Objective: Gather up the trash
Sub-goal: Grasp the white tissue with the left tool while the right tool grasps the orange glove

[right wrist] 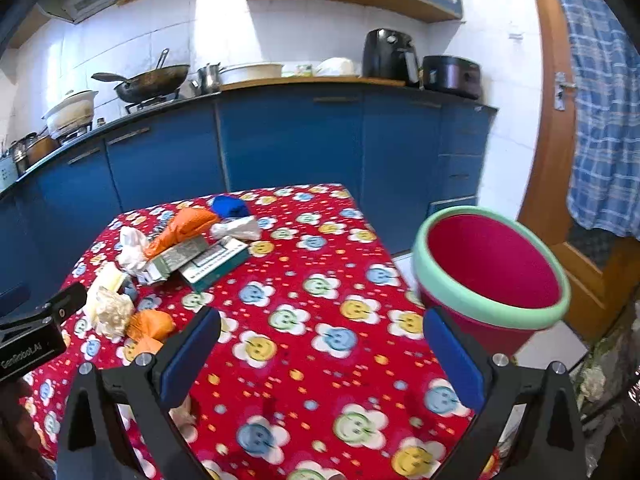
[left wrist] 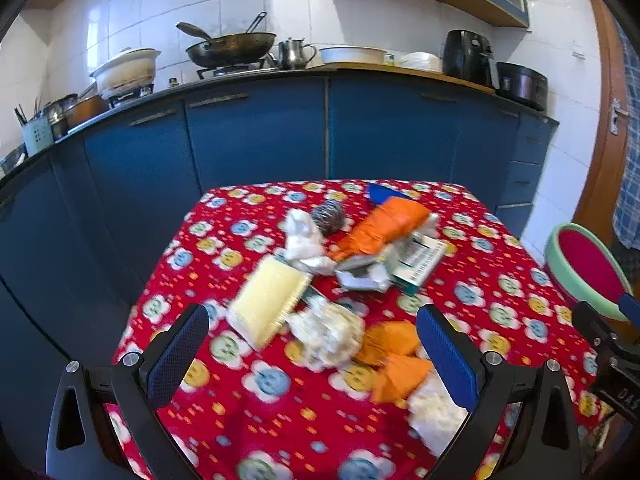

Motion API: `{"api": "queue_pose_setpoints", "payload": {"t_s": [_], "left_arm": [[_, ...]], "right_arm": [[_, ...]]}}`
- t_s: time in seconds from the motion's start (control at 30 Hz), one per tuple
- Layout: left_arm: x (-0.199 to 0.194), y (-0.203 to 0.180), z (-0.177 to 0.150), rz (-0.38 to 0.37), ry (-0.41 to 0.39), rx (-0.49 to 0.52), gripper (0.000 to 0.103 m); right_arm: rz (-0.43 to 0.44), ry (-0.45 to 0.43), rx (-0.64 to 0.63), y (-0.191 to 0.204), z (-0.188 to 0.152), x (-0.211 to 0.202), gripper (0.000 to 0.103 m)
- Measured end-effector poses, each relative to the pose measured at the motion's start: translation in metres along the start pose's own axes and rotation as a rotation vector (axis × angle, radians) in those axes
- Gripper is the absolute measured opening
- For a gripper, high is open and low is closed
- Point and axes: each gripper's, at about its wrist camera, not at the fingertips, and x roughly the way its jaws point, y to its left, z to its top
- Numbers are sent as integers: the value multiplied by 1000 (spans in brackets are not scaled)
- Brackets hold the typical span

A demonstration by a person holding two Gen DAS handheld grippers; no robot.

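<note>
Left gripper over the trash, bin off to the right.

Left wrist view: left gripper [left wrist: 312, 344] hangs with its fingers spread wide and empty; the crumpled paper [left wrist: 326, 330] lies dead ahead between them at 12 o'clock, orange scraps [left wrist: 394, 354] at 1, sponge [left wrist: 268, 300] at 11, long axis running toward 1. Everything is motion-blurred, and the right finger covers part of the white wad [left wrist: 434, 410].

Right wrist view: right gripper [right wrist: 320, 356] also spread and empty over bare cloth [right wrist: 320, 280]; bin [right wrist: 492, 264] at 2 o'clock past the table edge, base hidden, trash pile [right wrist: 188, 248] at 10. The left gripper looks nearer the trash.

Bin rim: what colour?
Mint green rim on the red bin; clearest in the right wrist view.
</note>
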Motion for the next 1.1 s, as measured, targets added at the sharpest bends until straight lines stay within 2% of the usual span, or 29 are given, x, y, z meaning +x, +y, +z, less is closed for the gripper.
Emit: {"api": "queue_pose_setpoints", "payload": {"t_s": [0.3,0.7,0.8,0.87,0.93,0.97,1.03,1.1], "left_arm": [[50,36,34,22,51,29,103],[131,50,73,-71,118,131,102],[146,50,72,-131,150,131,94],[155,47,71,-165,169,141,85],[164,43,68,-206,197,156,70],[168,41,67,-223,212,159,67],[178,36,65,-262,240,159,54],[184,34,62,-294,260,152,48]], "right_arm": [[83,75,-42,32,30,44,103],[88,128,-92,92,76,96,103],[93,159,-68,103,82,112,103],[95,177,-52,109,84,121,103],[95,187,-42,114,85,130,99],[91,188,-39,116,85,133,98],[94,189,-34,119,86,139,95],[97,198,-32,123,87,145,89]]}}
